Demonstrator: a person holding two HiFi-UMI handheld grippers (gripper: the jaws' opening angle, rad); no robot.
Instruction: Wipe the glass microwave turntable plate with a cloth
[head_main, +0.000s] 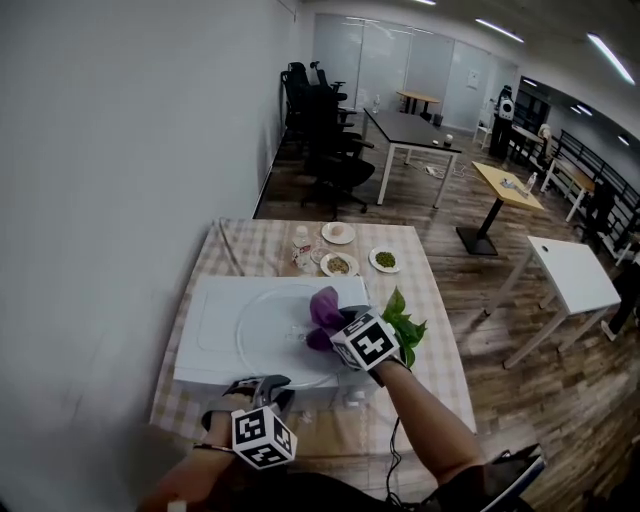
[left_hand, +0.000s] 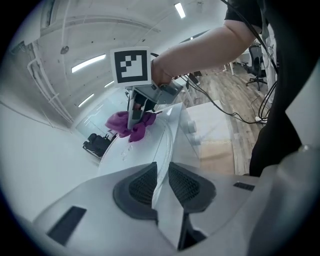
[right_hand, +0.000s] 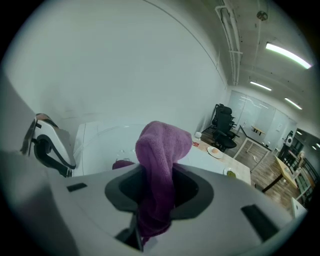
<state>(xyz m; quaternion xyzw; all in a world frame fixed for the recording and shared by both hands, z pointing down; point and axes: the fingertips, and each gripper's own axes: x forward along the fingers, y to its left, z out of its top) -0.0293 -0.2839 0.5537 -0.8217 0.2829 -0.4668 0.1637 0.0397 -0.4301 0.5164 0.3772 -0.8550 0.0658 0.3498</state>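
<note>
Table (head_main: 437, 300) w/ checked cover carries everything. White microwave (head_main: 205, 315) sits on its near left part, by the wall, and its flat top serves as the work surface. Glass turntable plate (head_main: 262, 338) lies flat on that top and takes up most of it. Prob. put there so it's in easy reach and backed from beneath while rubbed.

L gripper (head_main: 262, 384) is at the plate's near edge, angled down. Its own view shows the rim (left_hand: 168, 140) running between the two ribbed pads (left_hand: 142, 186), jaws closed narrow onto the glass. I judge that's a clamp, so the plate can't spin or slide on the smooth top when the other side pushes.

R gripper (head_main: 338, 325) is over the plate's far right part, jaws pinched on the purple cloth (head_main: 324, 308). In R gripper view the cloth (right_hand: 161, 150) stands up in a fold between the jaws, w/ a tail hanging out below. Bunched so, it gives a soft wad past the tips, so fabric, not plastic, meets the glass. From the L side the cloth (left_hand: 131, 125) looks to touch the plate, but not certain.

Step in hand, my read: wiping the plate's right side. Leafy green sprig (head_main: 404, 325) lies just beside the microwave on the right and small dishes (head_main: 339, 264) sit farther back, both outside the work area.
</note>
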